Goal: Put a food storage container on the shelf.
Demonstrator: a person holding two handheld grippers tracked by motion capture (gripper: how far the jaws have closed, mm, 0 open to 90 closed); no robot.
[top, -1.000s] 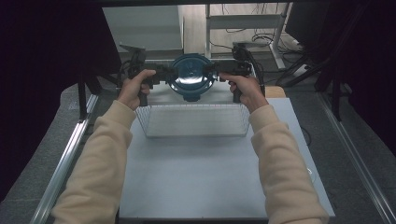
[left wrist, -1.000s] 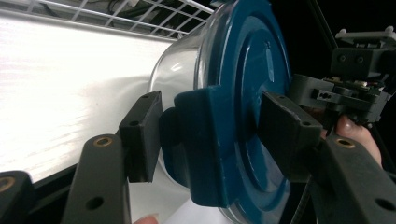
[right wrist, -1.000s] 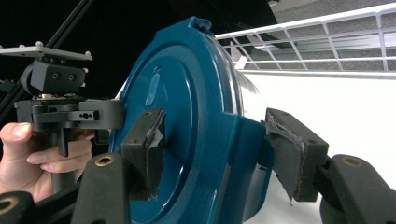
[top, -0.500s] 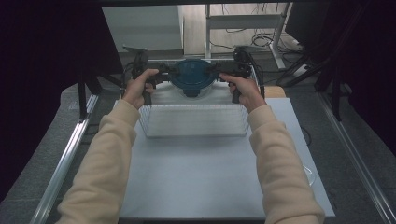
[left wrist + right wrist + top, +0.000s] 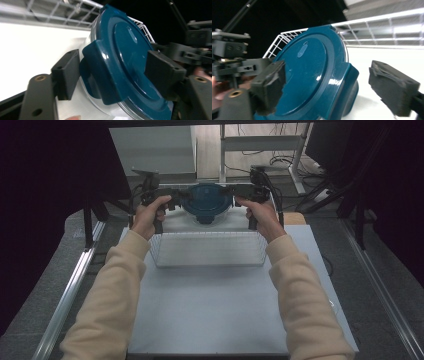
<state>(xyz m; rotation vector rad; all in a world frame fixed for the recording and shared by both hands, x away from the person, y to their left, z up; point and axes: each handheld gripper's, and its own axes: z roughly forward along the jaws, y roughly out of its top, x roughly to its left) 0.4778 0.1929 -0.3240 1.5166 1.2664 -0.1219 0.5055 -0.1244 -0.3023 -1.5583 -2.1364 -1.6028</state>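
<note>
A round clear container with a teal lid (image 5: 206, 202) stands tilted on its edge at the far end of a white wire basket (image 5: 207, 249), lid toward me. My left gripper (image 5: 182, 197) is at its left side and my right gripper (image 5: 229, 194) at its right. In the left gripper view the jaws (image 5: 115, 72) straddle the lid's latch tab (image 5: 100, 75), pads close to it on both sides. In the right gripper view the jaws (image 5: 332, 85) straddle the opposite latch (image 5: 344, 87), and the right pad (image 5: 392, 87) stands well off it. Both pairs of jaws have just been opening.
The basket sits on a white tabletop (image 5: 225, 320), which stretches toward me. Metal rails (image 5: 75, 285) run along both table sides. Behind the table are desk legs and cables (image 5: 280, 155) on the floor.
The container has tipped: one second ago its pale clear side faced up, now the teal lid faces the camera. Both hands stay in about the same place.
</note>
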